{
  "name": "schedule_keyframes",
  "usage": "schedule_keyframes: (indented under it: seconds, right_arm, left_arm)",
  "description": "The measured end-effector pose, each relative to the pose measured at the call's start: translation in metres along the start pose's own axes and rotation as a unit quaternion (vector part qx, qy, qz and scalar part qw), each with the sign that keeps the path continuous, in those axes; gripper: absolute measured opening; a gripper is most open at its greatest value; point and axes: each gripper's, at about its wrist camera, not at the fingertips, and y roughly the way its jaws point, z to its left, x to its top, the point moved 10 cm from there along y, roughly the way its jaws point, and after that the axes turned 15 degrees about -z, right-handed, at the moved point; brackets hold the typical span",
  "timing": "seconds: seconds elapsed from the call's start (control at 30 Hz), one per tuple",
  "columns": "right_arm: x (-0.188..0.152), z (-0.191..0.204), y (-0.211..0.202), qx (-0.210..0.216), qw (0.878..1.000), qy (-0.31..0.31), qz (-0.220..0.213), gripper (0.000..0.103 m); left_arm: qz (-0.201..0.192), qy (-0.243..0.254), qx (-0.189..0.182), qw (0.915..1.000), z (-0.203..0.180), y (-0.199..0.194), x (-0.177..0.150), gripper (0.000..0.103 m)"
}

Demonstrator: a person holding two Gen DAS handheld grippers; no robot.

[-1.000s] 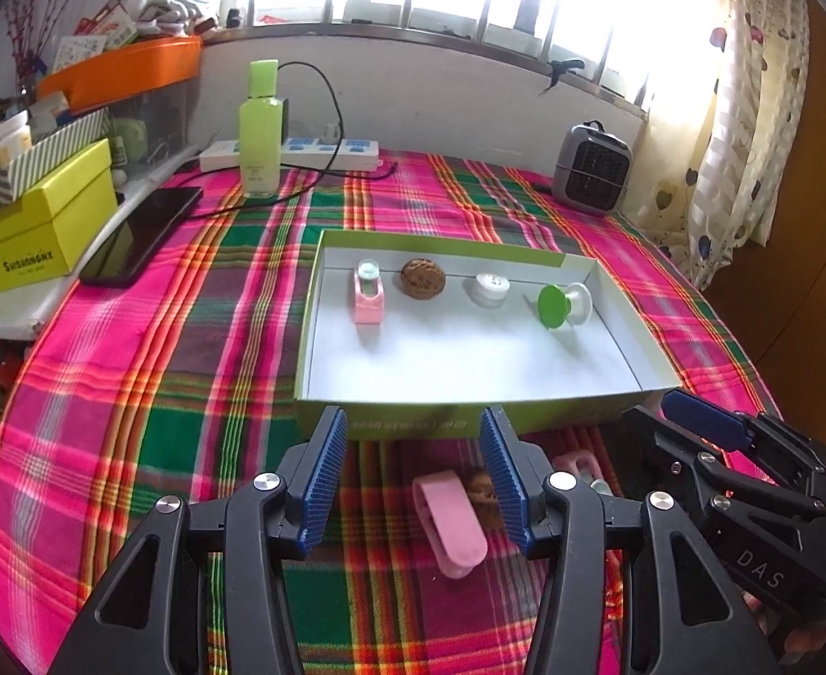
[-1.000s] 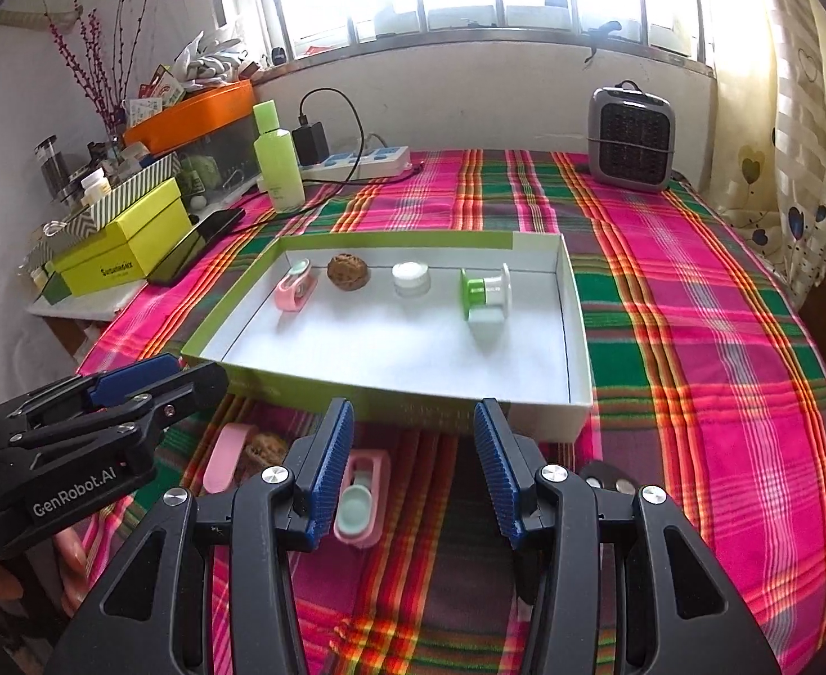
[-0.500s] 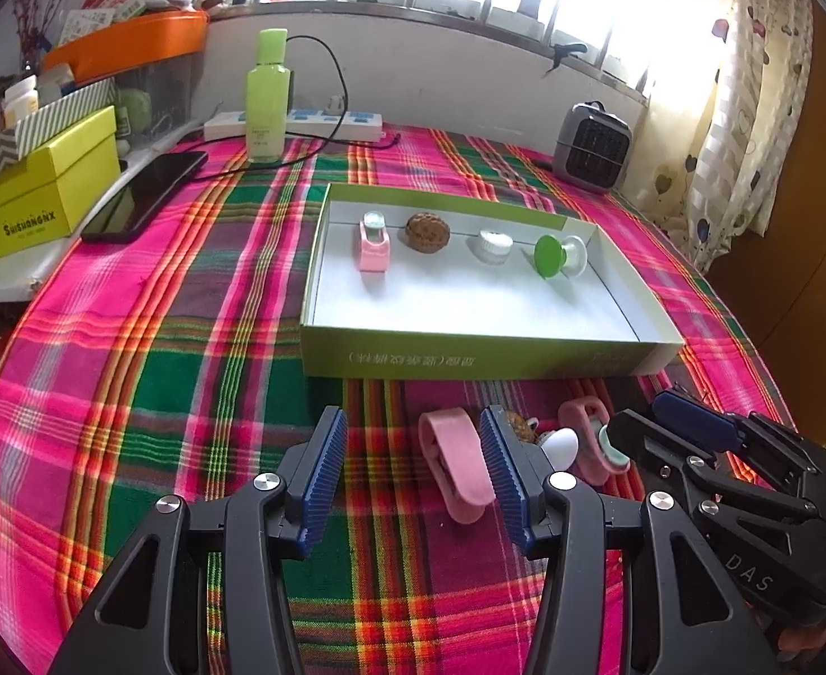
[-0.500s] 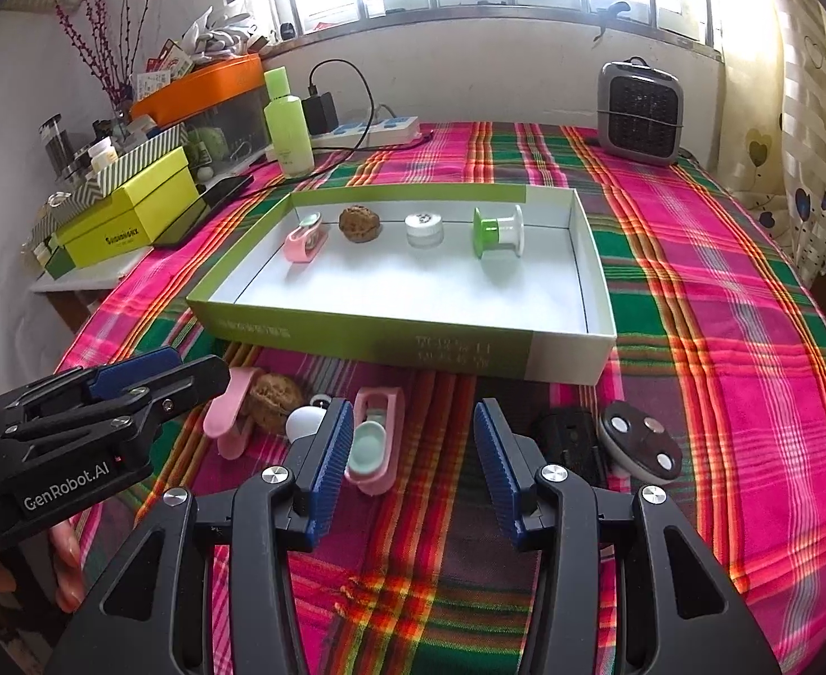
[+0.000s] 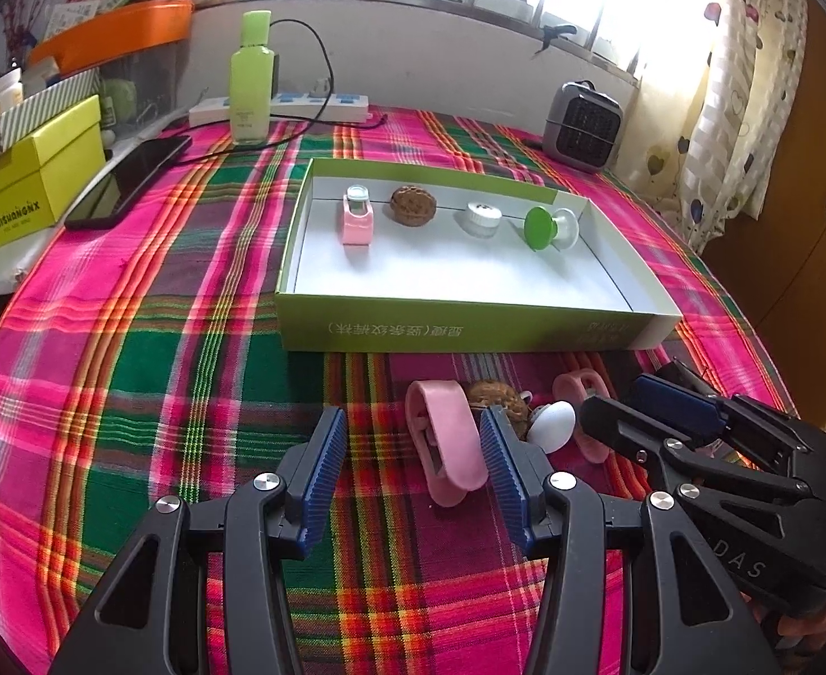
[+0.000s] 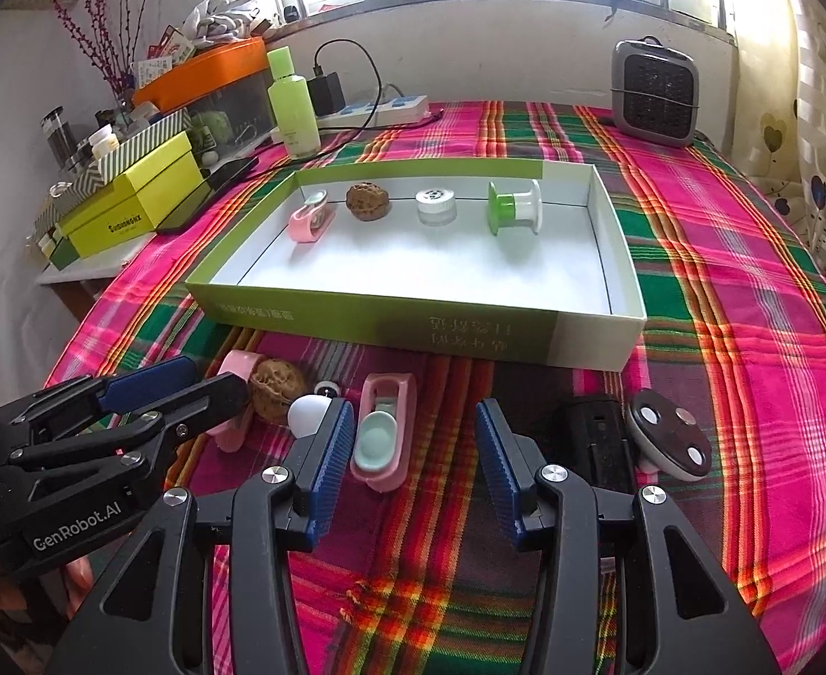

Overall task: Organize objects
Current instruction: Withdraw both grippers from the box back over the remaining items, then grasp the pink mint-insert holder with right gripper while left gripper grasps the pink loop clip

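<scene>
A green-sided open box (image 5: 469, 332) (image 6: 413, 320) holds a pink clip (image 5: 357, 219), a walnut (image 5: 413, 203), a white cap (image 5: 481, 216) and a green-and-white spool (image 5: 548, 228) along its far wall. On the cloth in front of it lie a pink clip (image 5: 447, 444), a walnut (image 6: 275, 391), a small white round piece (image 6: 309, 410), a pink clip with a mint pad (image 6: 382, 433), a black block (image 6: 596, 439) and a dark round disc (image 6: 669, 441). My left gripper (image 5: 413, 461) is open, just short of the first loose clip. My right gripper (image 6: 413, 444) is open beside the mint-pad clip.
A green bottle (image 5: 251, 79), a power strip (image 5: 300, 107), a phone (image 5: 129, 180) and a yellow box (image 5: 25, 191) sit at the left and back. A small grey heater (image 6: 655, 93) stands at the back right. The plaid cloth (image 6: 750, 309) covers the table.
Both grippers have drawn back from the box toward me and risen, so the loose items in front of the box have come into full view. Both stay open.
</scene>
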Motion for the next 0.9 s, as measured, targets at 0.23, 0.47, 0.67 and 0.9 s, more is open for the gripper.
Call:
schedule_keyframes:
  seconds: [0.23,0.47,0.67,0.9]
  right_arm:
    - [-0.003,0.000,0.007,-0.002,1.000,-0.006,0.013,0.046]
    - [-0.006,-0.003,0.007,-0.007,1.000,-0.014,0.018,0.046]
    - [-0.007,0.004,0.010,-0.004,0.999,-0.033,0.023,0.046]
    - [-0.006,0.002,0.011,-0.007,0.999,-0.034,0.023,0.035]
  left_arm:
    - [-0.001,0.006,0.006,1.0000,0.003,0.000,0.001,0.051]
    - [0.003,-0.005,0.005,1.0000,0.010,0.000,0.001,0.051]
    - [0.008,0.002,0.004,1.0000,0.010,0.002,-0.001,0.051]
    - [0.017,0.005,0.017,0.9997,0.015,0.006,-0.006,0.051]
